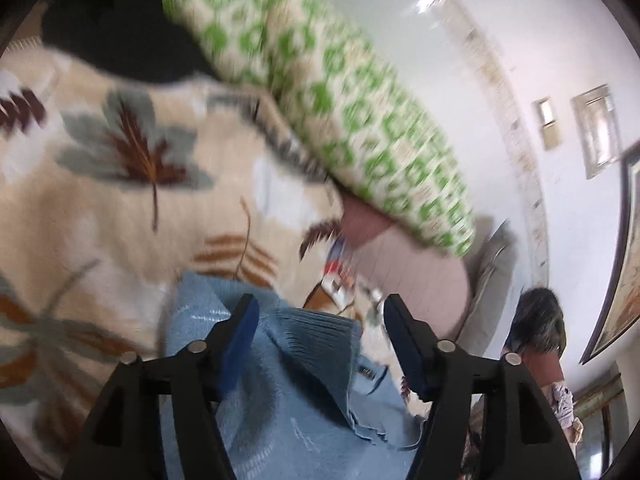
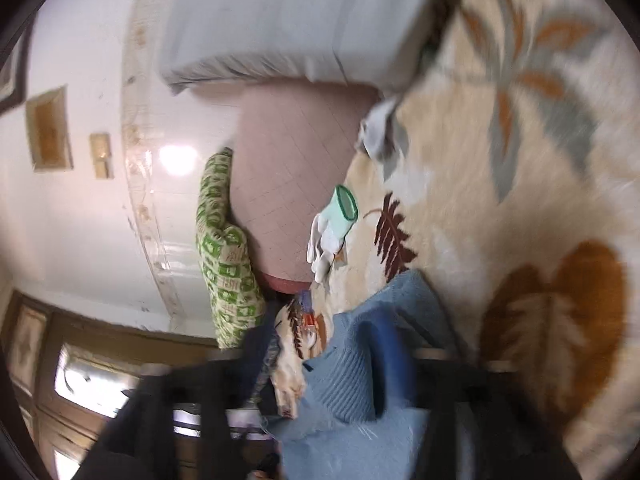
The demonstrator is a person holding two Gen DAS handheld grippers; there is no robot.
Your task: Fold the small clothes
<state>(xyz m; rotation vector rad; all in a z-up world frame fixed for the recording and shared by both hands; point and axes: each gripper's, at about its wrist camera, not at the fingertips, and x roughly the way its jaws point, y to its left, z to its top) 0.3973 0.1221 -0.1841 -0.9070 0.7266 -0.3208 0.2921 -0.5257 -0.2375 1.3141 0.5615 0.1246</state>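
Observation:
A light blue knitted garment [image 1: 296,392] lies on a cream blanket with a leaf pattern [image 1: 120,208]. My left gripper [image 1: 320,320] is open, its blue-padded jaws wide apart over the ribbed edge of the garment, which lies between them. In the right wrist view the same blue garment [image 2: 360,392] fills the lower middle. My right gripper [image 2: 320,344] is blurred; its jaws stand apart with a fold of the garment between them, one blue pad [image 2: 390,352] against the cloth.
A green-and-cream patterned pillow [image 1: 340,104] lies at the blanket's far edge, also in the right wrist view [image 2: 228,264]. A white and mint glove [image 2: 332,232] lies on the blanket edge. A pink tiled floor [image 2: 296,168] and a grey-white cushion [image 2: 280,24] are beyond. A person [image 1: 540,344] stands at right.

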